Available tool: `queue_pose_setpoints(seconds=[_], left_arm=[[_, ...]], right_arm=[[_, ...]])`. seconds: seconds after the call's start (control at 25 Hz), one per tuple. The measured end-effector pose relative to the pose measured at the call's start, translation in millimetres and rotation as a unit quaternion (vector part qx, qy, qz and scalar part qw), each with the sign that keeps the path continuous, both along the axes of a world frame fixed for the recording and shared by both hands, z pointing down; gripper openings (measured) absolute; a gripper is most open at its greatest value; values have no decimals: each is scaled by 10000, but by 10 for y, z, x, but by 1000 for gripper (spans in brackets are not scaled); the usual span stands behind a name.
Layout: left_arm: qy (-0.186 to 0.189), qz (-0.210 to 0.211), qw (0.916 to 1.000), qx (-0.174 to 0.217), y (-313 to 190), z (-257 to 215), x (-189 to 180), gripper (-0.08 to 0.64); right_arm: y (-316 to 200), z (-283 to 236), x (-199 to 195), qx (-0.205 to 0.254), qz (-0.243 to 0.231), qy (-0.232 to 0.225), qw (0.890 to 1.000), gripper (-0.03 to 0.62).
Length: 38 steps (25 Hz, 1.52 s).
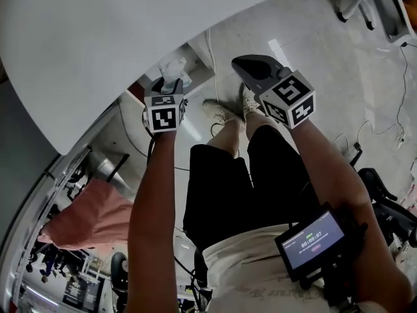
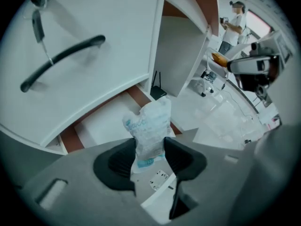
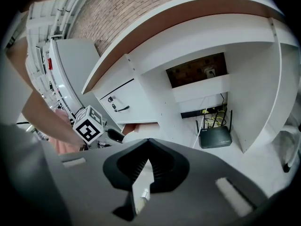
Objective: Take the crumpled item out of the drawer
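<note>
Well, left tool [image 2: 150,149] gripping crumpled packet [image 2: 151,120], print illegible

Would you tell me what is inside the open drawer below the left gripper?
Only the white bottom of the drawer shows, with nothing on the visible part. Its near end is covered by the crumpled bag held in the fingers of the left gripper, and cannot be checked.

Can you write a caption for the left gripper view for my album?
Left gripper pinching a crumpled plastic bag, lifted above the open white drawer.
</note>
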<state>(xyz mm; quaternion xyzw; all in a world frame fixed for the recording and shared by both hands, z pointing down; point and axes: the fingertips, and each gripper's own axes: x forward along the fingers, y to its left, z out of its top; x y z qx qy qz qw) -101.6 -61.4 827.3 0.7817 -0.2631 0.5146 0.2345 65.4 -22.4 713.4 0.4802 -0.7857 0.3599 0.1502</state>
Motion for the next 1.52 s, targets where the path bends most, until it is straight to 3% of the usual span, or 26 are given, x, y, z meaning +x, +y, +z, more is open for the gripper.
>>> queue_pose_setpoints(seconds=[0.44,0.96,1.52], left_arm=[[748,-674,9947,218,348,-1318,27,202],[1310,-1413,9811,179,596,-1764,-204,202],[1768,-2025,9619,499,864,-2960,-461,201]], right_arm=[[108,-772,-273,8,-425,-43,9991,8],[123,-973,-490,125,-963,113,9952,8],[317,-1934,-455,310,-1362,401,9894,8]])
